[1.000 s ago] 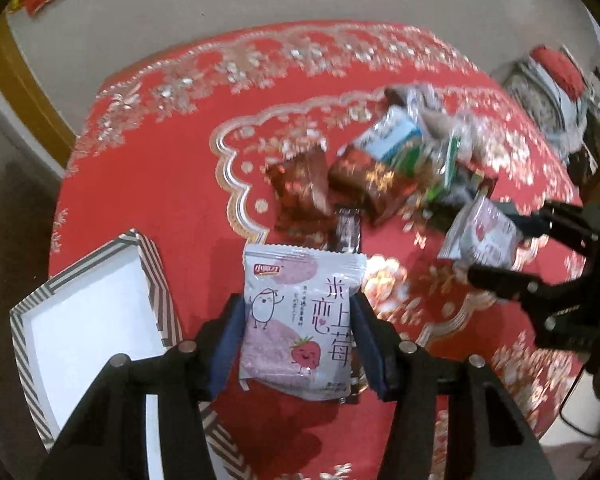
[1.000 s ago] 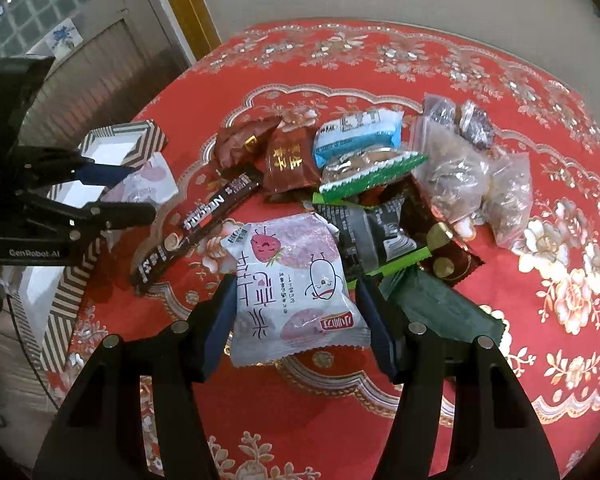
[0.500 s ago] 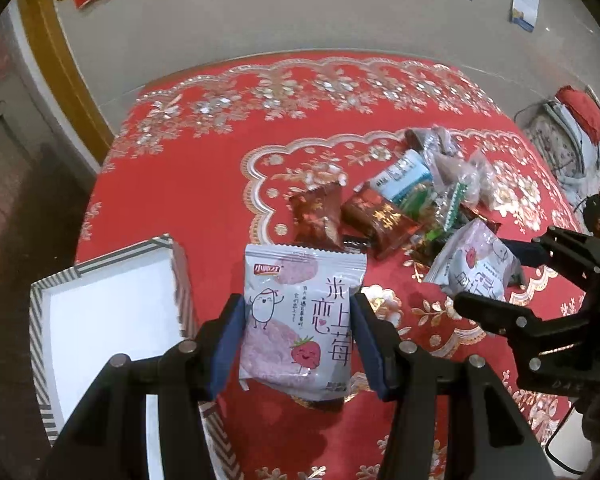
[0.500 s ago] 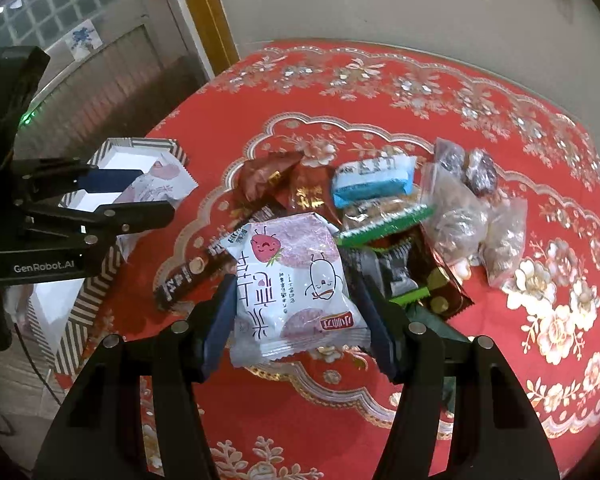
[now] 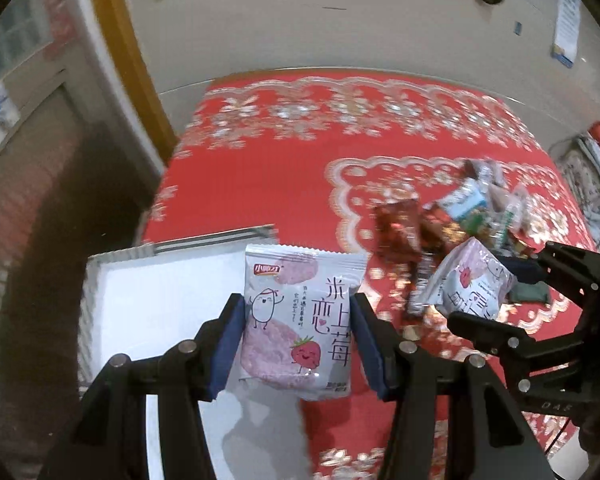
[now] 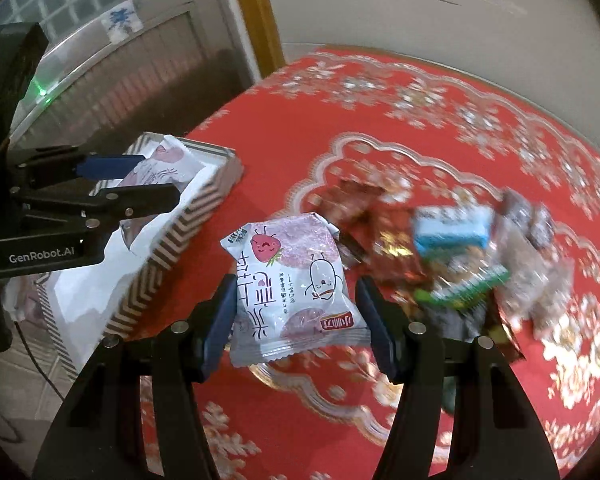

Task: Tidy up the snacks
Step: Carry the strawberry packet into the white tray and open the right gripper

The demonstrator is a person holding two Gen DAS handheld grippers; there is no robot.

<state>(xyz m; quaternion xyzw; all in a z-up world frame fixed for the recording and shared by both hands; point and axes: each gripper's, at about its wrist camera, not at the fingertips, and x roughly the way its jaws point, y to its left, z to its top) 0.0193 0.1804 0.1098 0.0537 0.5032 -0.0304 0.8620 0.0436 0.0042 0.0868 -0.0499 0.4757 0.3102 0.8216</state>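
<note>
Pink-and-white, crinkly plastic on both sides. Pinching one strawberry snack packet (image 5: 300, 320) between the blue pads (image 5: 228, 332) of the left gripper (image 5: 298, 308), jaws closing on its two long edges, print facing the camera and upright. Holding it above the striped box (image 5: 220, 236), partly over the white inside and partly over the right rim; from the right wrist view, hanging over the box's far end, possibly clear of the floor of it, though motion blur is making that hard to judge.

Clamping a second, matching packet (image 6: 296, 280) in the right gripper (image 6: 296, 292), jaws likewise pressing in on its sides, print upside down to that camera. Carrying it above the red tablecloth (image 6: 420, 140), between the box's striped wall (image 6: 172, 248) and the snack pile (image 6: 440, 248), close to neither touching.

Lying in a loose heap to the right of that: dark red wrappers, a blue-and-white packet (image 6: 452, 228), a green-edged one and some clear bags, all smeared by blur.

Sitting at the table's left edge, the box, next to a tiled floor and a yellow door frame.
</note>
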